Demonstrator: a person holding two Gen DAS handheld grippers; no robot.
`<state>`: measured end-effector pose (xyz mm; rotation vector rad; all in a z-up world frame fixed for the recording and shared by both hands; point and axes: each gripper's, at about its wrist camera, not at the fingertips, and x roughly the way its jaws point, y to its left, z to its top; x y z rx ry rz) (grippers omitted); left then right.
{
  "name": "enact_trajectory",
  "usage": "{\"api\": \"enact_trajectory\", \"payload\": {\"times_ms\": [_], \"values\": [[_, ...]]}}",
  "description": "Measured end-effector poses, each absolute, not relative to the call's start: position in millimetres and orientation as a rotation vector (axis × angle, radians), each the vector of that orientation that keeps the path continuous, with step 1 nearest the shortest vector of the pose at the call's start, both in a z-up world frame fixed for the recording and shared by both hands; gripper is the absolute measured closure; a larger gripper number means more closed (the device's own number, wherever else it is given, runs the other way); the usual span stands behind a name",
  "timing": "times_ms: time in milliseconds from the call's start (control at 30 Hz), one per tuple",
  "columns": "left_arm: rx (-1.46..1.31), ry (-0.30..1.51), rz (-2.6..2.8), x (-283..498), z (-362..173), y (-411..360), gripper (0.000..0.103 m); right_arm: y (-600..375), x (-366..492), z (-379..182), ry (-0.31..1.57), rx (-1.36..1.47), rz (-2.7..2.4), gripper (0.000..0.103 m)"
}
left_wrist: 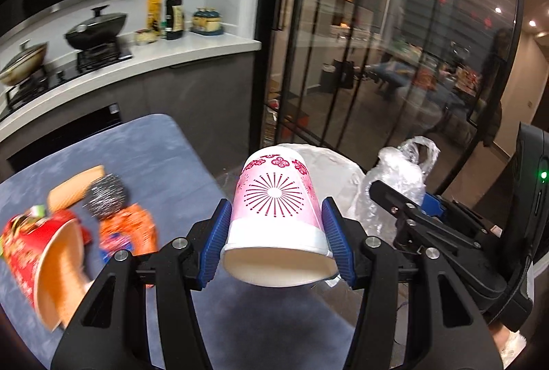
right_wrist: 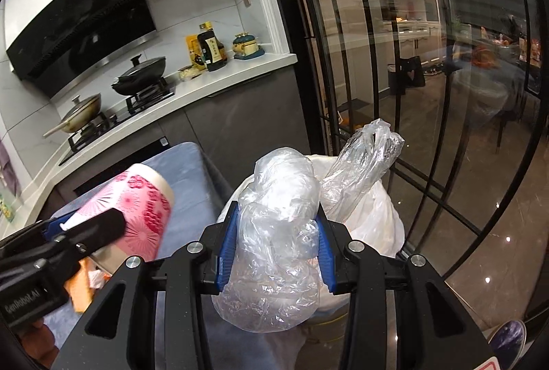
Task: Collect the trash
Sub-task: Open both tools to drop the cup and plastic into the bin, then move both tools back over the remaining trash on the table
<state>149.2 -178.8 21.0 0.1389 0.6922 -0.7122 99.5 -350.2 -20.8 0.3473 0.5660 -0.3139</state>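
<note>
The pink paper cup (left_wrist: 278,215) sits clamped on its side in the left gripper (left_wrist: 276,232), the crumpled clear plastic (right_wrist: 278,226) squeezed in the right gripper (right_wrist: 278,239), both near the white-lined bin (right_wrist: 374,219), right of the blue table (left_wrist: 164,150).

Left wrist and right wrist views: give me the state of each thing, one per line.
Pink paper cup: empty, held sideways in left tongs.
Clear plastic bag: crumpled, held in right tongs.
White bin bag: open.
Red paper cup: tipped over on the blue table.
</note>
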Motion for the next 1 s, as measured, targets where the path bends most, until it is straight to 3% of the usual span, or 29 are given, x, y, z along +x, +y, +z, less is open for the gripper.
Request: {"api": "enact_trajectory", "payload": {"times_ms": [633, 1000], "values": [[0.137, 0.799, -0.758, 194, -18, -231, 0.049, -392, 145, -46, 0.627, 0.358, -0.305, 0.059], [0.092, 0.789, -0.730, 201, -12, -225, 0.038, -390, 151, -41, 0.614, 0.358, -0.334, 0.049]]}}
